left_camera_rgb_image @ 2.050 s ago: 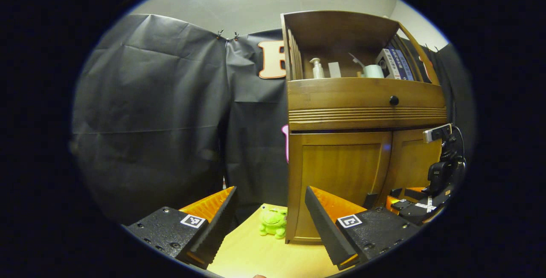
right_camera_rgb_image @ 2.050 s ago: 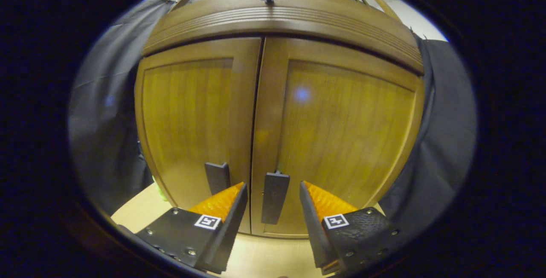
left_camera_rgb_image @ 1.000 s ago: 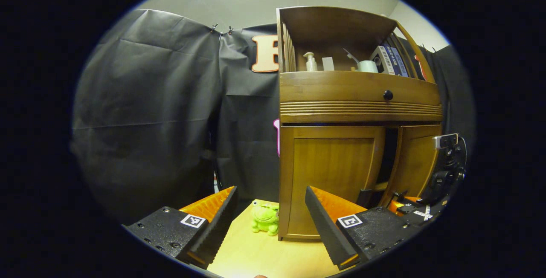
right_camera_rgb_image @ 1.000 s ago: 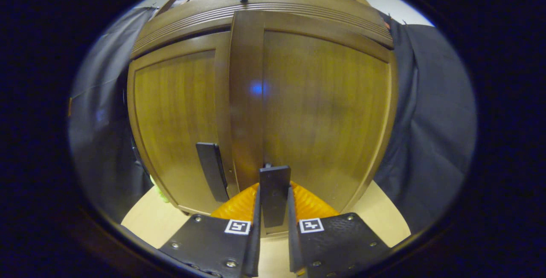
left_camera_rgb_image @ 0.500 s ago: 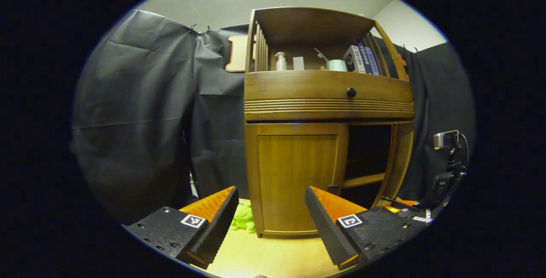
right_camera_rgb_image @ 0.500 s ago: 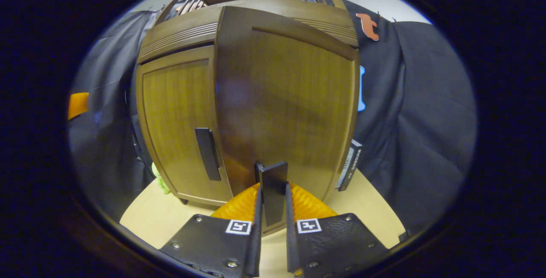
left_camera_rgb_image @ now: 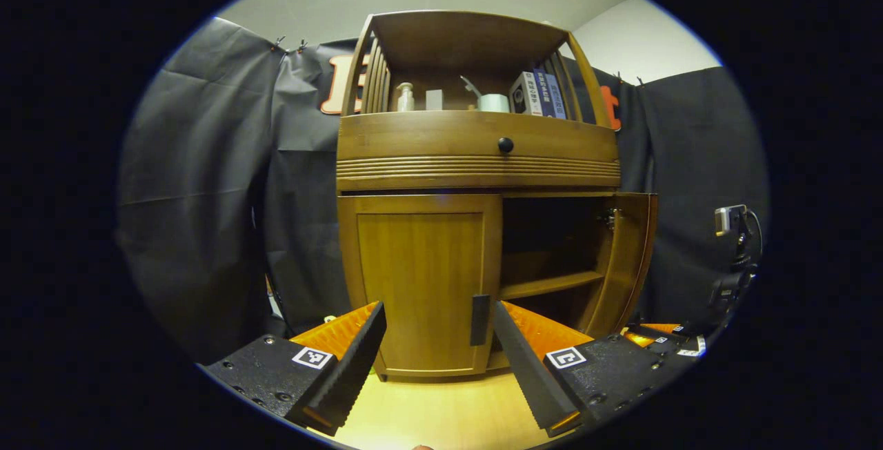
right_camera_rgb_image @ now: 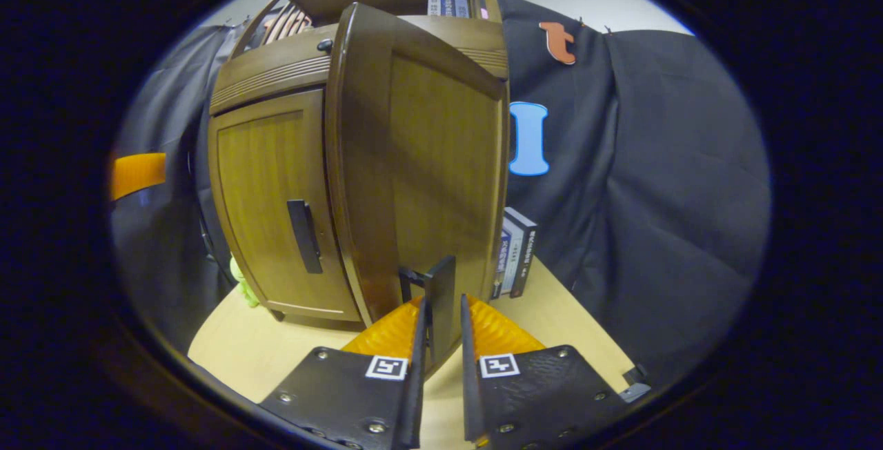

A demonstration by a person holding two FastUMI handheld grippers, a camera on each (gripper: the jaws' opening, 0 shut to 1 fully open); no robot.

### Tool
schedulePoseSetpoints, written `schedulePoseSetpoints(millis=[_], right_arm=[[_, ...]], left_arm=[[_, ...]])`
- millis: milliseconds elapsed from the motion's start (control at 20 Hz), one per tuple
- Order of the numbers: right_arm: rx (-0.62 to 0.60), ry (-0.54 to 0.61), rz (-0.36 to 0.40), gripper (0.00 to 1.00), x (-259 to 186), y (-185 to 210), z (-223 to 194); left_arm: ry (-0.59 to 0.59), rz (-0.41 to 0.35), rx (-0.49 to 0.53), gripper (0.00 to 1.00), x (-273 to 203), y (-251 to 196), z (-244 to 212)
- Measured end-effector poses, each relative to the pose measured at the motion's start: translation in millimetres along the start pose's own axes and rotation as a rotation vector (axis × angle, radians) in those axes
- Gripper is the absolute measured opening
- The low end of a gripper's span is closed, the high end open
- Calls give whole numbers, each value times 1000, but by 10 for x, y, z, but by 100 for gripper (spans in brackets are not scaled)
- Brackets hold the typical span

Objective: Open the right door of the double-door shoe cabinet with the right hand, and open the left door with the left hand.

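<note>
The brown wooden right door (right_camera_rgb_image: 421,160), at frame centre, has been swung wide by the right claw (right_camera_rgb_image: 441,339) clamped on its dark handle (right_camera_rgb_image: 440,301); the left claw (left_camera_rgb_image: 438,339), open, now faces the closed left door (left_camera_rgb_image: 421,277).

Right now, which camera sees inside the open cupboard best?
The left gripper view: it faces the open compartment and its inner shelf. In the right gripper view the swung-out right door blocks the inside.
</note>
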State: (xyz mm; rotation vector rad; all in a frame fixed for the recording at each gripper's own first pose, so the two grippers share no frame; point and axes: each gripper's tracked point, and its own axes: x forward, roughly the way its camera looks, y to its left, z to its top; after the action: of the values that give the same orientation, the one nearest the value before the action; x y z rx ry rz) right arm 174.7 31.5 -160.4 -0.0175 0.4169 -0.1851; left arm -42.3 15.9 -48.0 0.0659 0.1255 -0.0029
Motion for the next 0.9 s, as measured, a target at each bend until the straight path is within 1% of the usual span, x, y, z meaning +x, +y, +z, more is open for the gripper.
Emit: schedulePoseSetpoints(millis=[50,150,200,350,400,450,550,600,650,900], right_arm=[[-13,-4,-14,24,1,-24,13],[-26,-6,-51,24,2,-181,3],[-20,-5,-67,24,-40,-261,-31],[15,-5,-79,24,-147,-408,-30],[13,-6,-81,24,-158,-453,-22],[3,-8,-89,24,-169,-498,-18],[-17,-8,-124,24,-246,-608,-6],[-19,-6,-144,17,-223,-688,-28],[-13,-8,-150,15,-228,-730,-28],[9,-3,-200,15,-287,-973,-16]], left_arm=[[2,-13,0,94,2,-53,-12],[5,-35,-3,94,-19,-132,-27],[8,-42,-3,96,-17,-165,-22],[13,-58,-8,96,-18,-231,-51],[18,-64,-13,94,-11,-256,-60],[24,-70,-19,96,-9,-286,-81],[34,-81,-27,96,1,-327,-108],[36,-84,-28,96,6,-334,-106],[37,-85,-27,96,14,-334,-112],[60,-95,-50,96,65,-375,-198]])
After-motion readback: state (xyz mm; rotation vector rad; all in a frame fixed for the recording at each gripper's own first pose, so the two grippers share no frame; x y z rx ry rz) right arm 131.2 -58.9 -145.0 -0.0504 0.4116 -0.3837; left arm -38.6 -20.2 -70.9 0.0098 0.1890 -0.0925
